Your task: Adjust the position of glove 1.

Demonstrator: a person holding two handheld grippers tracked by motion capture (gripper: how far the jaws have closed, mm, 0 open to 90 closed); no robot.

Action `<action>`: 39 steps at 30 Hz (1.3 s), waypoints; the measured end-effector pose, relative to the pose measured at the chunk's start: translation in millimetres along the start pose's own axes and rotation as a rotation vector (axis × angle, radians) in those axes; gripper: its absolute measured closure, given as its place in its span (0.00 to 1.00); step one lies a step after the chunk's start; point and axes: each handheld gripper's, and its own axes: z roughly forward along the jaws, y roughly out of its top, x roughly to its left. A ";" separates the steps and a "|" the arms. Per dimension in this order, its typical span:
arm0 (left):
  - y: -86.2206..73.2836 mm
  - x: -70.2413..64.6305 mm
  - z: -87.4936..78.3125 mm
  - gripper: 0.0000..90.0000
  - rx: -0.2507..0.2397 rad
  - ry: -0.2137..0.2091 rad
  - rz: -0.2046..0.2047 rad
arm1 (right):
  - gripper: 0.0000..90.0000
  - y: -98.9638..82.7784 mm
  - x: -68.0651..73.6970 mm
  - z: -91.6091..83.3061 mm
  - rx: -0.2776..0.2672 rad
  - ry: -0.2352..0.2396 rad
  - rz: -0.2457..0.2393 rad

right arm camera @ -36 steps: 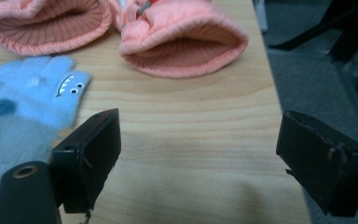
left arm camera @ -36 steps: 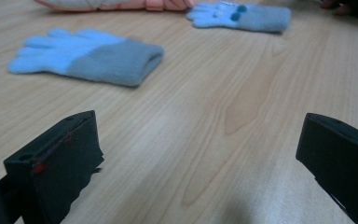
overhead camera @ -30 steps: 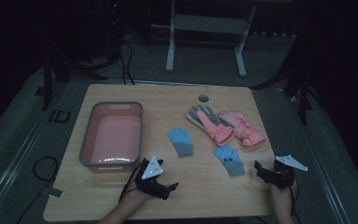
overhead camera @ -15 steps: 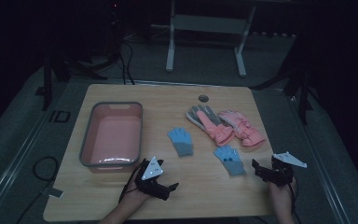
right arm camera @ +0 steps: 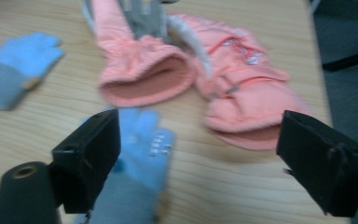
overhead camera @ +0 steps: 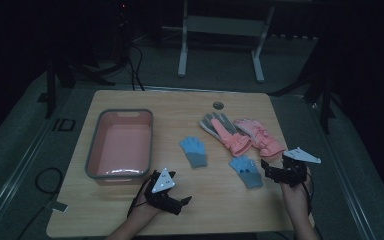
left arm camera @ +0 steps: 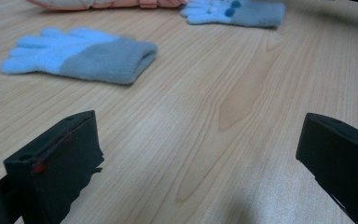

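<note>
Two small blue gloves lie mid-table: a plain one with a grey cuff [overhead camera: 194,151] [left arm camera: 79,56] [right arm camera: 14,70] and a dotted one [overhead camera: 246,171] [left arm camera: 237,11] [right arm camera: 135,172]. Behind them lie two pink gloves [overhead camera: 225,131] [overhead camera: 260,136], side by side, with cuffs toward me [right arm camera: 140,70] [right arm camera: 247,93]. My right gripper [overhead camera: 267,171] [right arm camera: 200,144] is open just right of the dotted glove, its jaws spread over the glove's fingers and the pink cuffs. My left gripper [overhead camera: 180,204] [left arm camera: 200,140] is open low over bare wood near the front edge, holding nothing.
A pink bin with a grey rim [overhead camera: 92,150] stands at the table's left, just behind my left hand. A small round disc [overhead camera: 218,105] is set in the tabletop near the far edge. The table's right edge is close to my right hand.
My right gripper has edged left and slightly forward toward the dotted blue glove. The left gripper and all gloves have stayed put.
</note>
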 end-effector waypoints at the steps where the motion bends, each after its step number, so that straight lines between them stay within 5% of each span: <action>1: 0.0 0.2 0.0 0.00 0.000 -0.003 -0.003 | 0.15 3.4 2.4 0.7 0.000 -0.006 -0.006; 9: 0.1 0.0 0.3 0.00 0.003 -0.008 0.001 | 0.14 29.8 22.1 5.2 -0.018 0.064 -0.024; 12: 0.1 -0.1 0.3 0.00 0.004 -0.008 0.005 | 0.13 40.3 30.3 10.2 -0.008 0.055 -0.021; 23: 0.2 -0.7 0.5 0.00 0.005 -0.005 0.010 | 0.12 64.0 67.6 30.3 -0.034 0.191 -0.105; 32: 0.2 -0.9 0.4 0.00 0.005 -0.007 0.009 | 0.22 73.7 101.4 65.7 0.032 0.342 -0.187; 39: 0.2 -1.0 0.4 0.00 0.005 -0.009 0.013 | 0.31 73.9 122.1 92.7 0.090 0.378 -0.230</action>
